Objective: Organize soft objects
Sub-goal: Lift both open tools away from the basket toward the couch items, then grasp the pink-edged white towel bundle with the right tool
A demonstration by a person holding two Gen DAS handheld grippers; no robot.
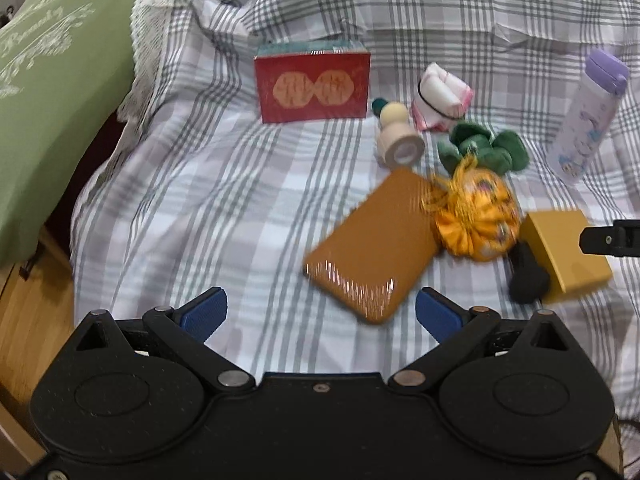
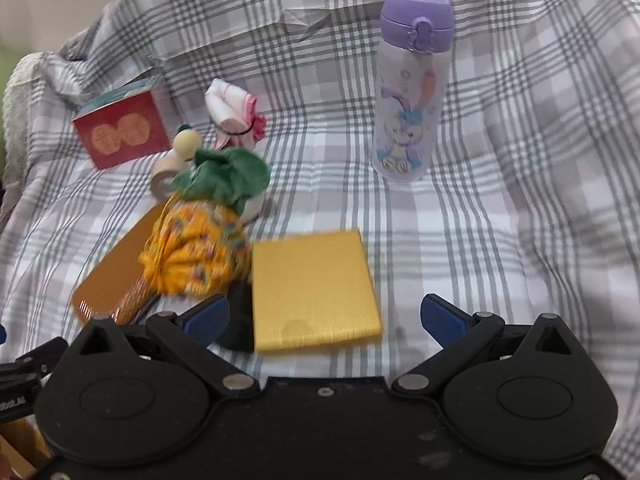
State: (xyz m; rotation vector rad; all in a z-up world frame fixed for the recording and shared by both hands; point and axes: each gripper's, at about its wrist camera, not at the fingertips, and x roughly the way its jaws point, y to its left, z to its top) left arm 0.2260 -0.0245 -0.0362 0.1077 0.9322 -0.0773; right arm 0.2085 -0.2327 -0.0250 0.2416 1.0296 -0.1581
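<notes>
An orange patterned fabric pouch with a yellow cord lies on the plaid sheet. Beside it sits a green plush piece. Behind them lies a rolled white and pink cloth held by a black band. A small black soft item rests against the gold box. My left gripper is open, just short of the shiny orange flat case. My right gripper is open, its fingers on either side of the gold box's near end.
A red box stands at the back. A beige wooden figure lies near it. A purple-lidded bottle stands on the right. A green pillow lies left, with wooden floor below.
</notes>
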